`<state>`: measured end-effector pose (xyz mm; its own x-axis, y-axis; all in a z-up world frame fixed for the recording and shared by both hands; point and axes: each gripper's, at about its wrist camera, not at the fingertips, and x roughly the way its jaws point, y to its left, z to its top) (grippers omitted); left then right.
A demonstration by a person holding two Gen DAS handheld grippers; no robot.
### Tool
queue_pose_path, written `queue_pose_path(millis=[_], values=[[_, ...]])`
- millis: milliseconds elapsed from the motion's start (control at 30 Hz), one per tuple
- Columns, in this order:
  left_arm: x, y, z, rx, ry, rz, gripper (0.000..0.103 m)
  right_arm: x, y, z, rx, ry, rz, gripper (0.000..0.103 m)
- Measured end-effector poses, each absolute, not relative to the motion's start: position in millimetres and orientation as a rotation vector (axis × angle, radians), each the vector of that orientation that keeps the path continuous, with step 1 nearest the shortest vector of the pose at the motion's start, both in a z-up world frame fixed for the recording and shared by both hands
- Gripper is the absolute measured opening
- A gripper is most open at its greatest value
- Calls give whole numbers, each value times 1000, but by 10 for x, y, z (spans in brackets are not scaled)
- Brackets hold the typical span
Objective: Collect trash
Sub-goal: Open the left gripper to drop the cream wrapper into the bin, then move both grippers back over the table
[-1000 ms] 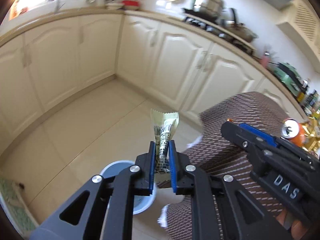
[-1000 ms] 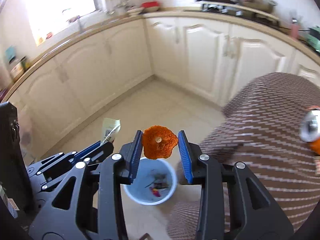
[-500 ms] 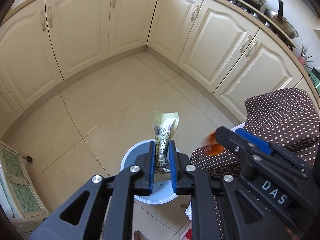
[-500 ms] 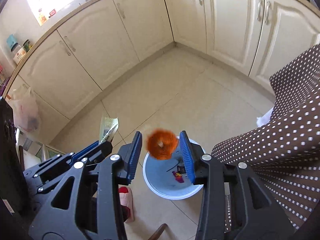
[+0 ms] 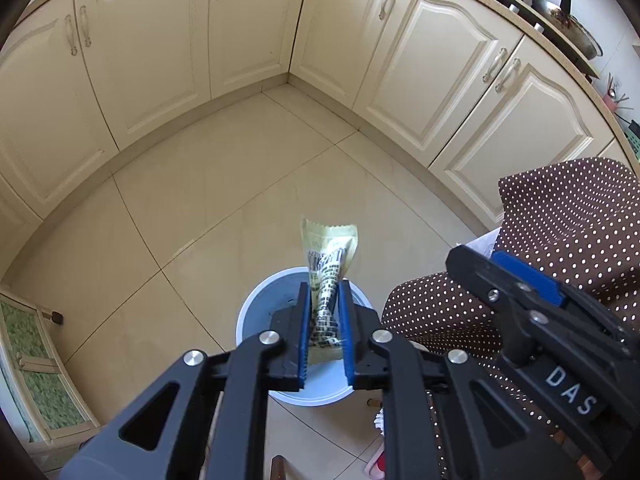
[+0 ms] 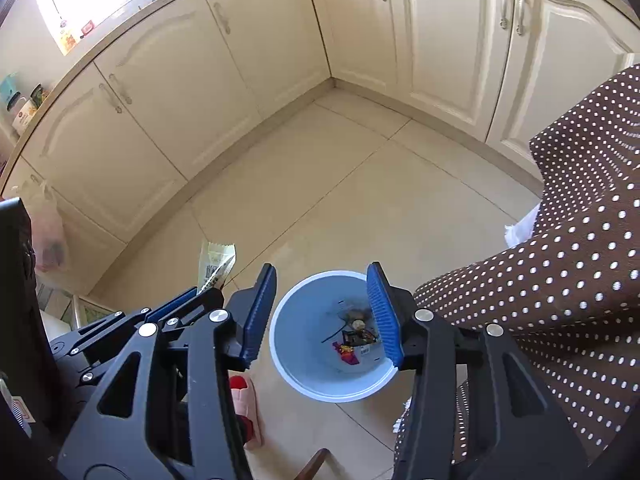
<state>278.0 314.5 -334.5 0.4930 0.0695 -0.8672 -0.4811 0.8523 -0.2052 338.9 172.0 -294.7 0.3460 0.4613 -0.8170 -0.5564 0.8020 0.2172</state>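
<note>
My left gripper (image 5: 324,292) is shut on a pale yellow snack wrapper (image 5: 328,264) and holds it above the white trash bin (image 5: 256,312) on the floor. The wrapper also shows in the right wrist view (image 6: 216,264). My right gripper (image 6: 322,312) is open and empty, right above the bin (image 6: 304,364). Inside the bin lie bits of trash (image 6: 354,338), among them an orange peel piece and a red wrapper. The right gripper also shows in the left wrist view (image 5: 520,288), to the right of the wrapper.
Cream kitchen cabinets (image 5: 248,28) run around the corner behind the tiled floor (image 5: 224,184). A table with a brown dotted cloth (image 6: 568,272) stands at the right. A pink slipper (image 6: 248,408) lies left of the bin. A pink bag (image 6: 48,236) hangs at the left.
The right gripper opened and the orange peel dropped from between its fingers into the bin. Both grippers tilted down over the bin. The left still holds the wrapper.
</note>
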Motion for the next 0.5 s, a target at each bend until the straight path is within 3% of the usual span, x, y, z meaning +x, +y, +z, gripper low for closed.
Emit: queue_pose_path(millis=[333,433,500], values=[[2812,3066,-3259,-421,995,330,17,3391,1589,-2814,-77,980,643,49],[2808,3045,-3201,-419,985,322,24,3373,1571,-2752,-72,969,639,49],[2810,3007,-3156,-407,983,315,34,3360,1542,-2699,-66,958,635,50]])
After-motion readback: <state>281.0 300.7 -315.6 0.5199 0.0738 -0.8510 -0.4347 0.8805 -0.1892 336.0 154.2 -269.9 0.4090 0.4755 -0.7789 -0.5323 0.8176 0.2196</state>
